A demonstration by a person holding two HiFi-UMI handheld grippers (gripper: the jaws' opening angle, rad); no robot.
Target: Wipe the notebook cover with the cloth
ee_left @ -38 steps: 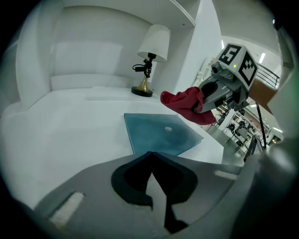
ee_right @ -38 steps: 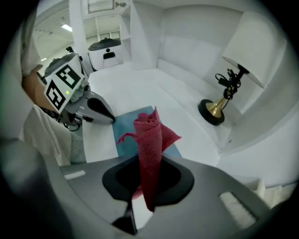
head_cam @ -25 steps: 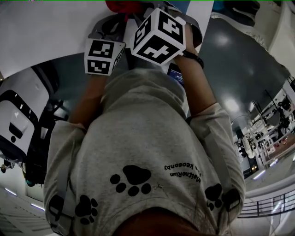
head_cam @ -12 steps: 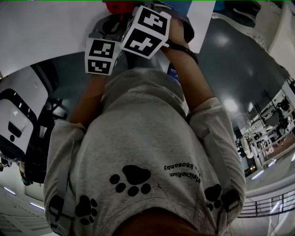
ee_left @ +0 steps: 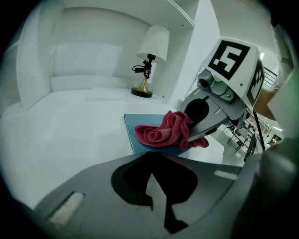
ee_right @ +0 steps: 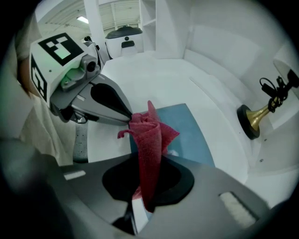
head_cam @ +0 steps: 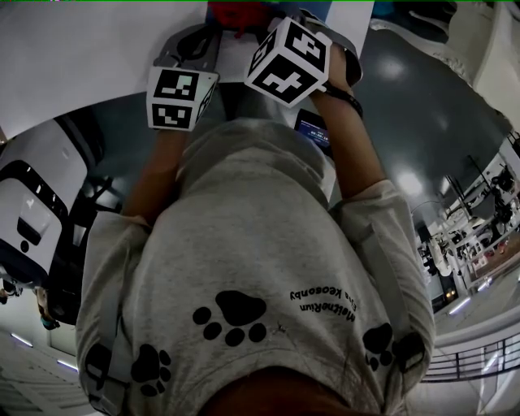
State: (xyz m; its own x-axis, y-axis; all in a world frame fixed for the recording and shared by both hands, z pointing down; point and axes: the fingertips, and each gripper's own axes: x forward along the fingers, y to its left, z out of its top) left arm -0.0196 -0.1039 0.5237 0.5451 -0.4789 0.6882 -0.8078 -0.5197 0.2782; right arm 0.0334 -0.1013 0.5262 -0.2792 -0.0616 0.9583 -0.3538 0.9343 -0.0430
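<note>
In the head view, the red cloth [head_cam: 236,11] barely shows at the far end of the white tabletop [head_cam: 81,57]. In the left gripper view, the left claw [ee_left: 150,161], jaws together and empty, sits just near of the blue notebook [ee_left: 133,135]; if it is not pinning the notebook, the cover could slide. In the right gripper view, the right claw [ee_right: 142,168] pinches the cloth, which is bunched on the notebook's near-left part, and so tight a wad may wipe little.
</note>
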